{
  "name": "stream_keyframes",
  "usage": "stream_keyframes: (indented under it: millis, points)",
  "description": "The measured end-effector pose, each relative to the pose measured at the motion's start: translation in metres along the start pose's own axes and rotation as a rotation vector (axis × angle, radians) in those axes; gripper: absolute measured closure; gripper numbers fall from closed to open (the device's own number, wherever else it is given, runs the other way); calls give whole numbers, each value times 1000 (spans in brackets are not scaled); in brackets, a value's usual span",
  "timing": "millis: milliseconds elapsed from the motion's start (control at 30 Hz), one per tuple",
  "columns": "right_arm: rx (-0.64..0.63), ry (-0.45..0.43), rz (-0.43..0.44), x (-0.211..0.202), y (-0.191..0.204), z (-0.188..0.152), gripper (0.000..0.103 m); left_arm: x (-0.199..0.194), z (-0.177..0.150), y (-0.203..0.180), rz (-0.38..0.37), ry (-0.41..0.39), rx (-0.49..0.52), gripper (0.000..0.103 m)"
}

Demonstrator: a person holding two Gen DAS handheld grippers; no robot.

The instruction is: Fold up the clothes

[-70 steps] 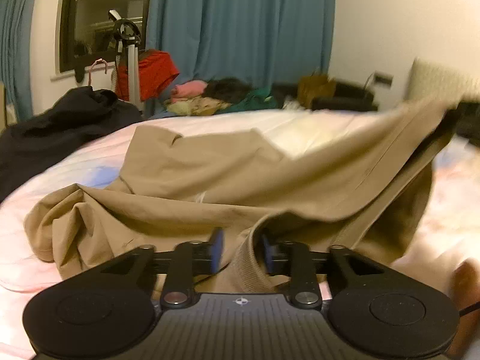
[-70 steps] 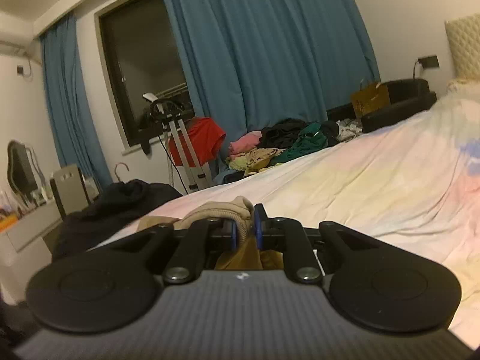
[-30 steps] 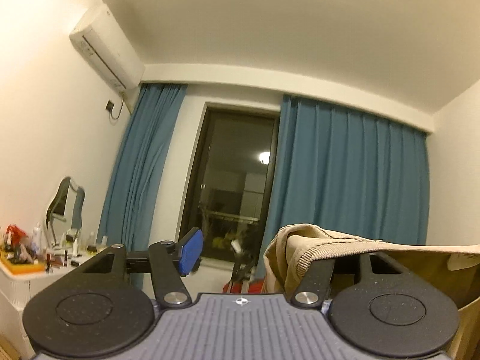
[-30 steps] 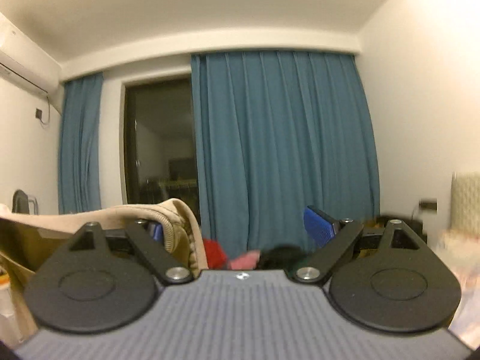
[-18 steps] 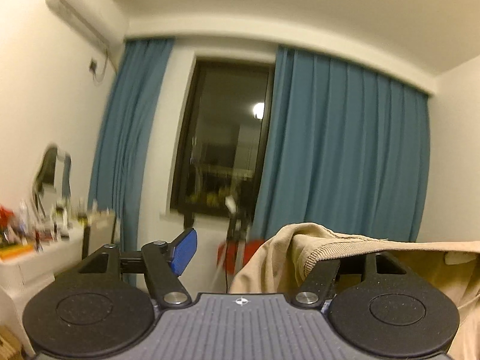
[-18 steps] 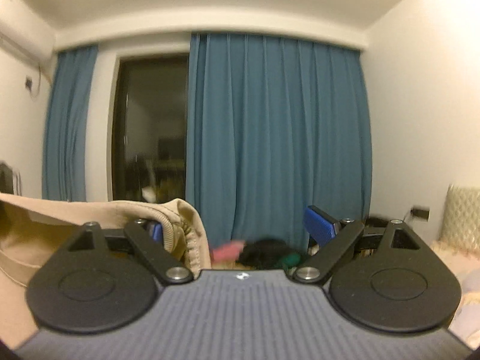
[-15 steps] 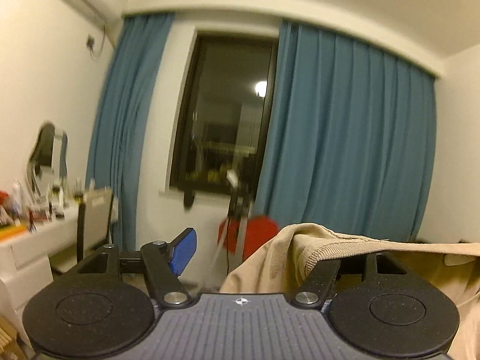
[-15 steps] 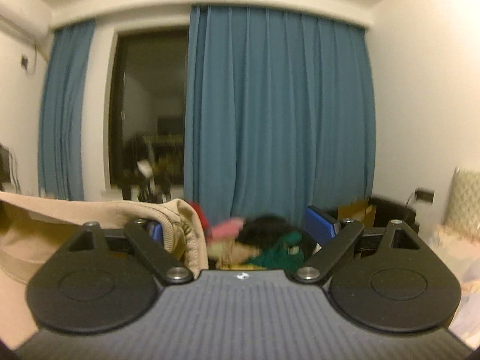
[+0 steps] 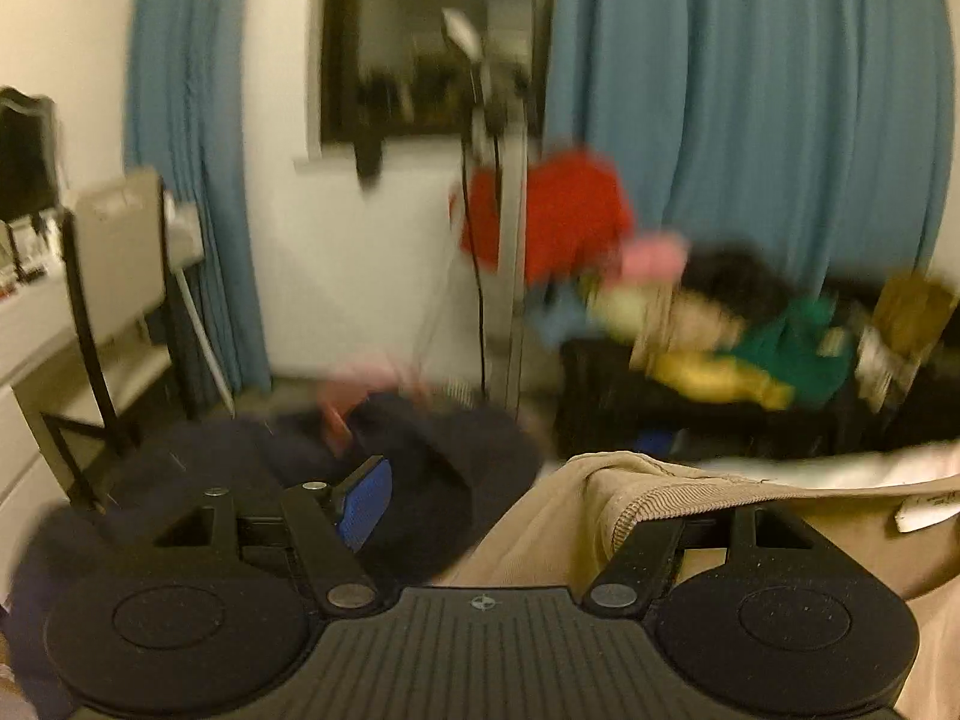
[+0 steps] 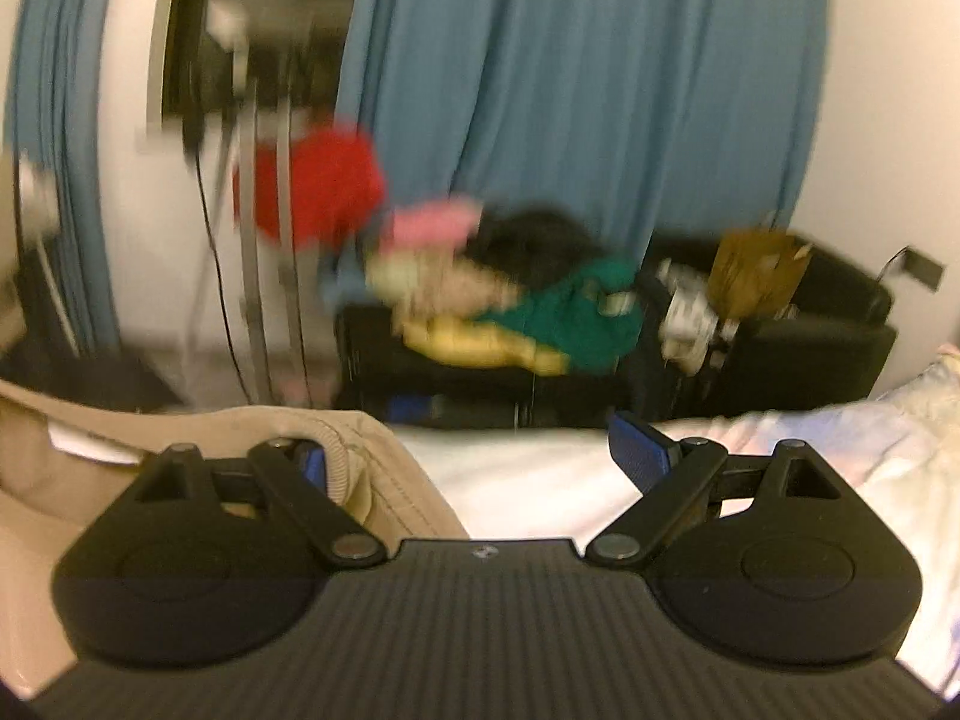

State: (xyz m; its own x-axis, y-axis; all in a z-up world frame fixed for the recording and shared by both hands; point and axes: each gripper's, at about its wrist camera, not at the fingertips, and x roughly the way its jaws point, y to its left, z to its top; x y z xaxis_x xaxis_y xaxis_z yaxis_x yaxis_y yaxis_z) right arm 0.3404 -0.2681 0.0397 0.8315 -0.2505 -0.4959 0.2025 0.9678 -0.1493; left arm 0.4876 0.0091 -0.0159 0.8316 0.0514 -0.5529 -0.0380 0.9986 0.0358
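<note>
Both pairs of fingers stand spread wide, each with the tan garment (image 9: 606,516) hooked over one finger rather than pinched between two. On the left gripper (image 9: 510,498) the ribbed hem drapes over the right-hand finger, while the blue-padded left finger (image 9: 363,501) is bare. On the right gripper (image 10: 474,462) the mirror holds: cloth hangs over the left finger, and the blue pad of the right finger (image 10: 639,456) stands free above the bed (image 10: 810,438).

Half a second ago both cameras looked level at curtains and window; now they have tipped downward, so floor, a dark heap of clothing (image 9: 420,480) and the pale bed sheet fill the lower view. The finger spread and the drape of the cloth are unchanged.

The garment is stretched between the two grippers, its thick ribbed edge taut along the top, a white label (image 9: 927,507) showing on the inner face, and the rest hanging below out of view.

Farther off, blurred by motion, a pile of coloured clothes (image 10: 540,312) lies on a dark bench, a red garment (image 9: 552,210) hangs on a stand, and blue curtains (image 10: 570,72) flank a dark window (image 9: 426,36).
</note>
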Motion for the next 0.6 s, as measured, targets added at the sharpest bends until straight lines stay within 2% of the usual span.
stream_keyframes:
  millis: [67, 133, 200, 300, 367, 467, 533, 600]
  points:
    - [-107, 140, 16, 44, 16, -22, 13, 49, -15, -8, -41, 133, 64, 33]
    - [-206, 277, 68, 72, 28, -41, 13, 58, -15, -17, -52, 208, 142, 30]
    - [-266, 362, 114, 85, 35, -50, 13, 66, -16, -25, -63, 283, 220, 17]
    - [-207, 405, 213, 84, 33, -40, 13, 79, -17, -38, -80, 395, 337, 11]
    - [-70, 428, 324, 74, 22, -29, 13, 86, -17, -46, -93, 463, 409, 11]
    - [180, 403, 431, 50, 3, -23, 13, 47, -8, -37, -158, 333, 325, 7]
    - [231, 320, 397, 20, 1, -24, 13, 14, -11, -30, -169, 209, 264, 3]
    - [232, 220, 340, -13, 2, -27, 13, -18, -20, -28, -178, 134, 213, 1]
